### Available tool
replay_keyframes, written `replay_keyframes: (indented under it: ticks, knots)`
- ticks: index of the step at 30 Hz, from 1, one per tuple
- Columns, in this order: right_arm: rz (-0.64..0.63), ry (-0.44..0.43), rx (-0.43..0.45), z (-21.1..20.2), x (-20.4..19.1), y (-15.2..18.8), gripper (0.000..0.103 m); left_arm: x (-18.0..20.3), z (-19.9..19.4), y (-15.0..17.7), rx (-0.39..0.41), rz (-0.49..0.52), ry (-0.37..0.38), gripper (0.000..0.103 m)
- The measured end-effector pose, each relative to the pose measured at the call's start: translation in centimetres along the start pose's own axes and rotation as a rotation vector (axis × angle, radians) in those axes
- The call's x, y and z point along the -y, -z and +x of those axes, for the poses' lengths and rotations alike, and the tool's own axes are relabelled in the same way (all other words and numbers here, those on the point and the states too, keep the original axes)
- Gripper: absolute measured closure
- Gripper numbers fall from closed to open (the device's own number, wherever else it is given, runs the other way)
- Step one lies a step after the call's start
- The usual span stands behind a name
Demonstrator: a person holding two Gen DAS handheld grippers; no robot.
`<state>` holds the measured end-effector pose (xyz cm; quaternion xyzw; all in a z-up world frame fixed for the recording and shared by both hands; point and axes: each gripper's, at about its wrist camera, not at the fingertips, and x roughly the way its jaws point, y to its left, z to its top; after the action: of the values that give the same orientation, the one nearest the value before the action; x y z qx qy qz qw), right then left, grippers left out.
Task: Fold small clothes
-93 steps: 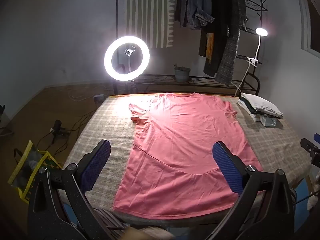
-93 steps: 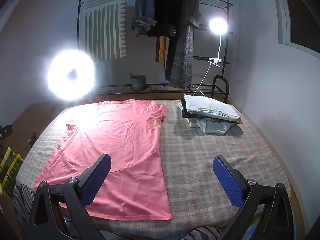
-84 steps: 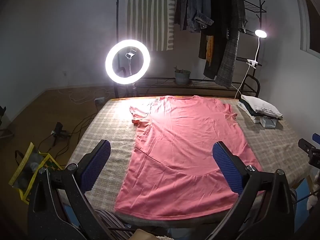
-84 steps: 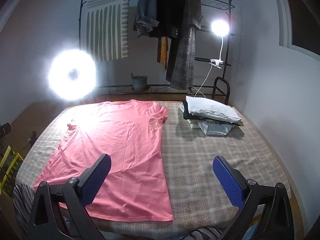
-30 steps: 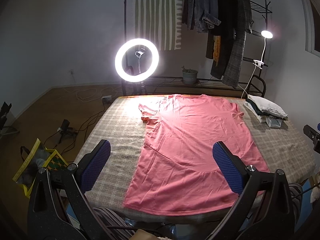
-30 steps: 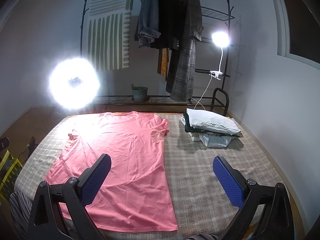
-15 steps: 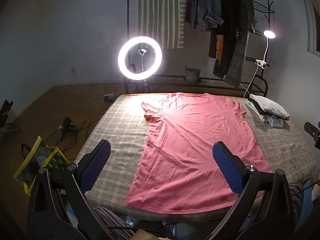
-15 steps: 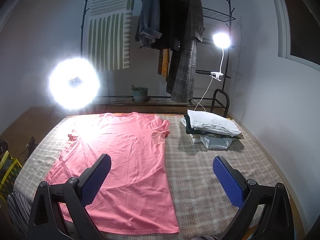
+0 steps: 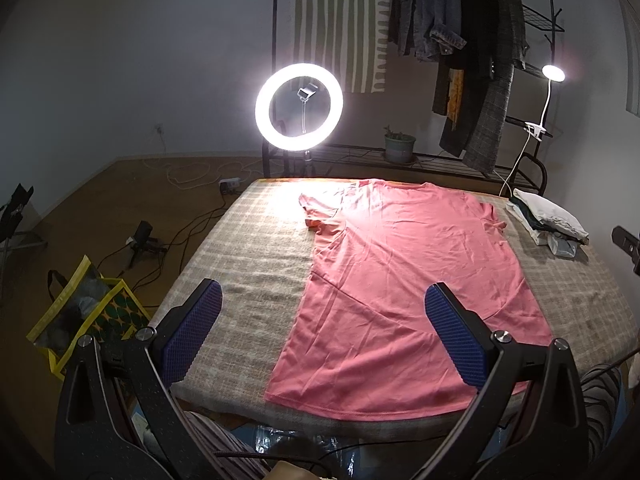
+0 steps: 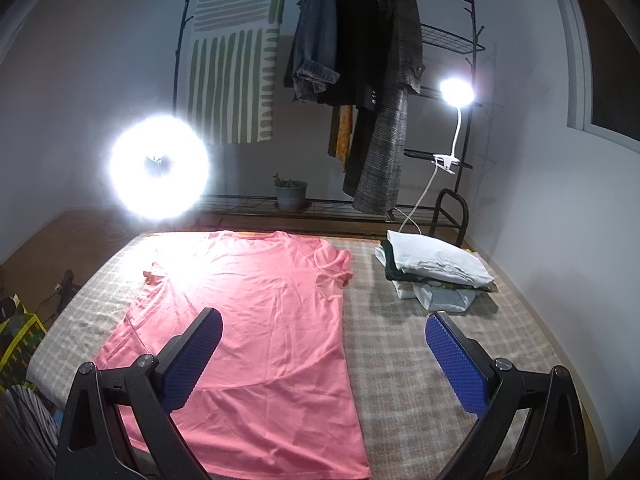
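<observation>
Coral-pink T-shirt (image 9: 404, 280) spread flat across centre of left wrist view, neck toward upper edge, hem toward lower edge, on a beige checked table cover (image 9: 248, 264). Left gripper (image 9: 324, 330) low in frame, above the near table edge, blue-padded fingers (image 9: 192, 334) wide apart, nothing between them; left pad over bare cover, right pad over the shirt's lower right part. Lit ring light (image 9: 299, 105) at upper centre, just beyond the far table edge. Stack of folded clothes (image 9: 546, 220) at right edge of frame, beside the shirt's right sleeve but apart from it. Yellow-trimmed bag (image 9: 86, 312) on the floor at lower left. Clothes rack (image 9: 472, 56) with hanging coats at upper right.

Same shirt (image 10: 248, 320) filling centre-left of right wrist view. Right gripper (image 10: 324, 354) at bottom of frame, fingers (image 10: 456, 362) likewise spread wide and empty; left pad over the shirt, right pad over bare cover (image 10: 404, 344). Folded stack (image 10: 436, 272) at right of centre, white piece on top. Ring light (image 10: 160, 168) glaring at left; clip lamp (image 10: 457, 91) lit at upper right, on the rack (image 10: 384, 92).
</observation>
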<state>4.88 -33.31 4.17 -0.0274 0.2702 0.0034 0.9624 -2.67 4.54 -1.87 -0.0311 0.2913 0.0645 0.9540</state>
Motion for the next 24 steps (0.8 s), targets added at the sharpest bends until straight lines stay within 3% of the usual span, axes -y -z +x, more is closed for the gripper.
replay_keyframes:
  ticks: [5, 13, 18, 24]
  knots:
    - [-0.044, -0.035, -0.019, 2.0, -2.0, -0.8, 0.000, -1.2, 1.5, 1.0, -0.031, -0.045, 0.021, 0.002]
    - [-0.136, -0.262, 0.029, 6.7, -7.1, -3.7, 0.000, -5.0, 5.0, 4.0, -0.132, -0.159, 0.026, 0.016]
    - [-0.200, -0.351, -0.085, 11.8, -11.7, -6.3, 0.000, -7.3, 8.6, 6.9, -0.256, -0.245, 0.070, 0.031]
    - [-0.164, -0.470, -0.190, 18.0, -16.7, -8.3, 0.003, -8.4, 13.2, 10.9, -0.391, -0.291, 0.094, 0.038]
